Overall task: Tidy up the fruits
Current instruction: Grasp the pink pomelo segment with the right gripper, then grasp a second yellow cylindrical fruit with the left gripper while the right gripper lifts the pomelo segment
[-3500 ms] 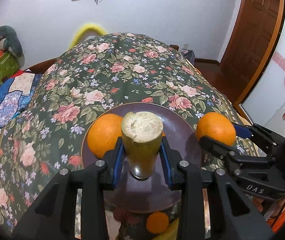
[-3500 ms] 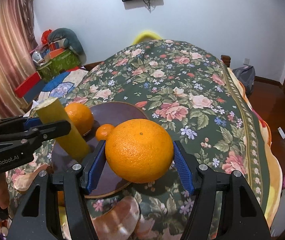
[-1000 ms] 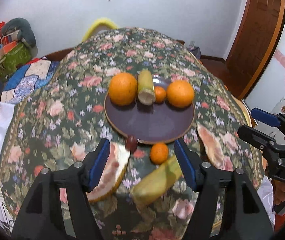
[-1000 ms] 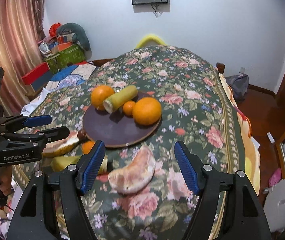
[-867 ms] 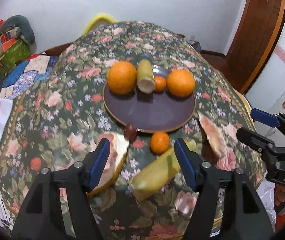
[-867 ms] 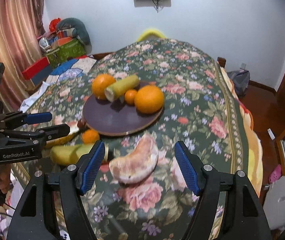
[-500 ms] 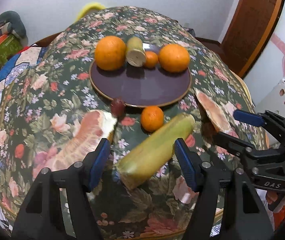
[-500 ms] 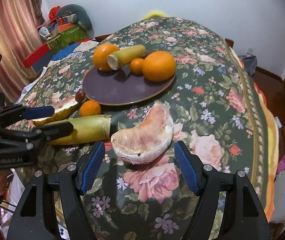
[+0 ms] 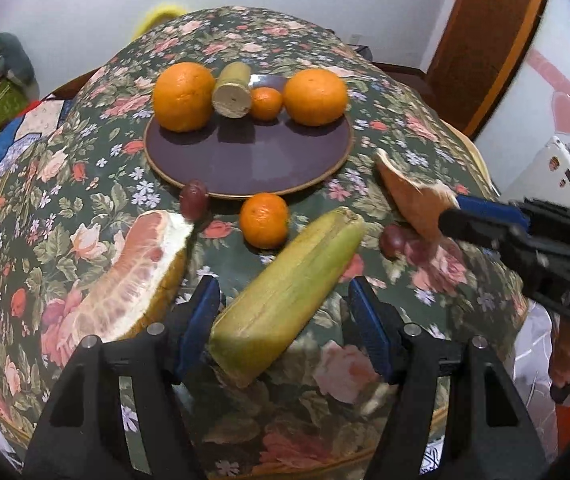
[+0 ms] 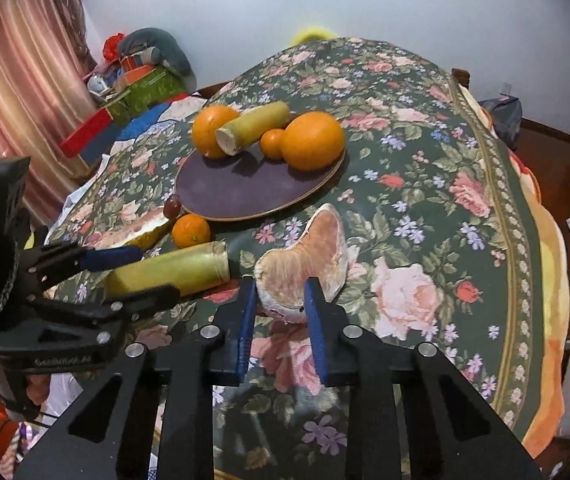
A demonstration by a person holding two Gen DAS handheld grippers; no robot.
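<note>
Clamping the near end of a peeled pink pomelo wedge point(image 10: 305, 260), the right gripper point(image 10: 279, 300) has just been closing its blue-padded jaws, and they now sit narrow against that end; the wedge lies on the dark green floral tablecloth point(image 10: 425, 184), near and right of the round purple plate point(image 10: 245, 188). The left gripper point(image 9: 285, 312) has its jaws apart, straddling the near end of a long yellow-green sugarcane piece point(image 9: 289, 292) that lies on the cloth, angled from near-left to far-right; the pads do not appear to press on it.

On the far part of the plate, left to right: a large orange point(image 9: 183, 96), a short yellow-green sugarcane stub point(image 9: 232, 91) with its cut end facing the camera, a small mandarin point(image 9: 265, 103), and a second large orange point(image 9: 315, 96). The near half of the plate is bare.

On the cloth just near the plate rim: a dark red grape point(image 9: 193, 200) at left, touching or almost touching the rim, and a small loose mandarin point(image 9: 263, 220) beside it to the right. A second peeled pomelo wedge point(image 9: 125, 280) lies at near left, just left of the sugarcane piece. Two more reddish grapes point(image 9: 401, 242) sit right of the sugarcane's far end, next to the right gripper's fingertips.
</note>
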